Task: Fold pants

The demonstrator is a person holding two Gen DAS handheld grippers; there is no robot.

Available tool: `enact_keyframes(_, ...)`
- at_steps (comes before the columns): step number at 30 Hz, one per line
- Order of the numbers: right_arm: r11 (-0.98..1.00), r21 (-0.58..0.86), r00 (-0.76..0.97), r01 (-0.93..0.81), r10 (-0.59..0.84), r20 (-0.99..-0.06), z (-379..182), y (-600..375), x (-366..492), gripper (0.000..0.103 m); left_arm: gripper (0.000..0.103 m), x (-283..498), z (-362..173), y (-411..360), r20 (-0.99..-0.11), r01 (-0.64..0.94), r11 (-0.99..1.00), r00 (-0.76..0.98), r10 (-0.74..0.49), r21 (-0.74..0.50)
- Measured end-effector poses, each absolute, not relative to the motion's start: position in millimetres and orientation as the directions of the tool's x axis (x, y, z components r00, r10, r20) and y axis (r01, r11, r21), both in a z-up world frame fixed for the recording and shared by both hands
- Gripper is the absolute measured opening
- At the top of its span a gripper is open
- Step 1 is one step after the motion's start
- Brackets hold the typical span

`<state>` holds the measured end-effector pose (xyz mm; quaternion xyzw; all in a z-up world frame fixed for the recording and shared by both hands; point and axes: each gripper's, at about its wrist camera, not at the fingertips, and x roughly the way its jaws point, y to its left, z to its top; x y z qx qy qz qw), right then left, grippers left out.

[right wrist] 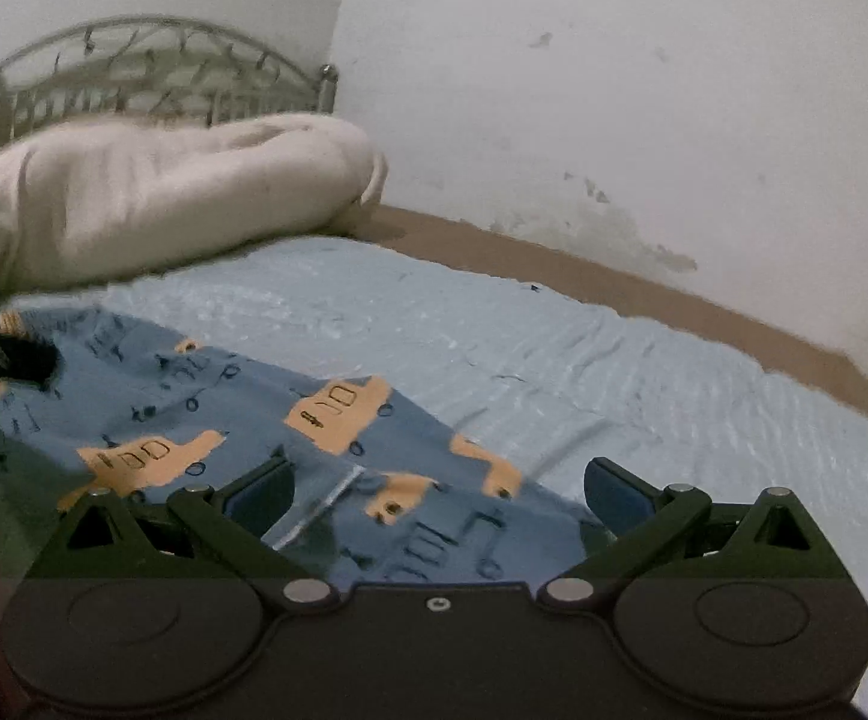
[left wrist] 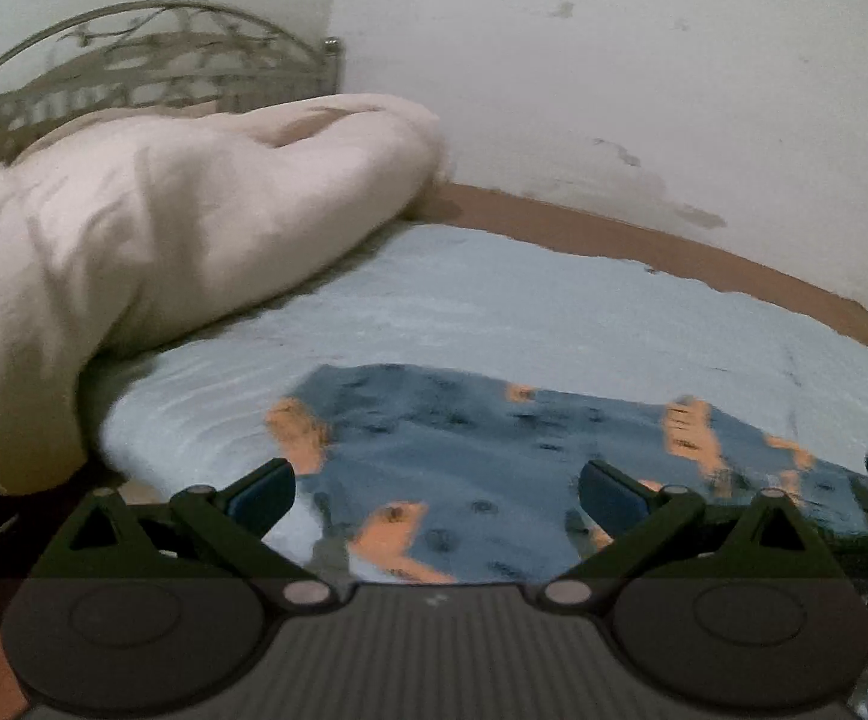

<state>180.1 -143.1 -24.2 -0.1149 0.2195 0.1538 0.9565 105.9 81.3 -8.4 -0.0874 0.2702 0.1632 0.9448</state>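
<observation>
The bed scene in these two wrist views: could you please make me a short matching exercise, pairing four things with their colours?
Things:
1. pants
2. sheet
3. blanket
4. headboard

Colours:
A. pale cream, bundled up
B. silvery metal, arched
C. medium blue with orange vehicle prints
D. light blue

Pairs: 1-C, 2-D, 3-A, 4-B.

The left gripper and the right gripper both hang open over the pants, gripping nothing.
</observation>
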Motion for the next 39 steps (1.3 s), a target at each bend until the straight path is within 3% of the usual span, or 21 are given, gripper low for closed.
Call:
enact_keyframes(3,0.921,-0.183,0.839,-0.344,0.214,-0.5,-42,-131,188,0.102,0.102,101,-19,106,-0.536,-0.39,0.911,0.802,0.265,-0.133)
enact_keyframes(13,0.934,-0.109,0.845,-0.339,0.251,-0.473,-55,-144,185,0.102,0.102,98,-52,159,-0.45,-0.368,0.83,0.878,0.162,-0.419)
enact_keyframes(20,0.937,-0.106,0.847,-0.334,0.249,-0.469,-57,-142,185,0.102,0.1,110,-60,168,-0.39,-0.314,0.812,0.913,0.116,-0.492)
enact_keyframes(23,0.936,-0.115,0.851,-0.332,0.244,-0.464,-57,-141,184,0.102,0.081,112,-63,175,-0.398,-0.333,0.79,0.909,0.124,-0.514)
enact_keyframes(25,0.936,-0.122,0.854,-0.33,0.241,-0.461,-57,-140,183,0.102,0.054,111,-67,180,-0.4,-0.352,0.765,0.906,0.135,-0.539)
enact_keyframes(26,0.936,-0.126,0.855,-0.328,0.238,-0.46,-57,-140,183,0.102,0.049,111,-69,181,-0.407,-0.365,0.754,0.902,0.142,-0.546)
enact_keyframes(28,0.936,-0.135,0.859,-0.325,0.232,-0.456,-58,-138,182,0.102,0.037,111,-71,182,-0.422,-0.391,0.754,0.891,0.166,-0.528)
enact_keyframes(33,0.936,-0.152,0.866,-0.318,0.221,-0.449,-58,-136,181,0.102,0.036,119,-65,154,-0.424,-0.419,0.856,0.864,0.273,-0.303)
enact_keyframes(39,0.936,-0.152,0.865,-0.318,0.221,-0.451,-58,-136,181,0.102,0.036,124,-63,116,-0.36,-0.409,0.911,0.859,0.364,-0.055)
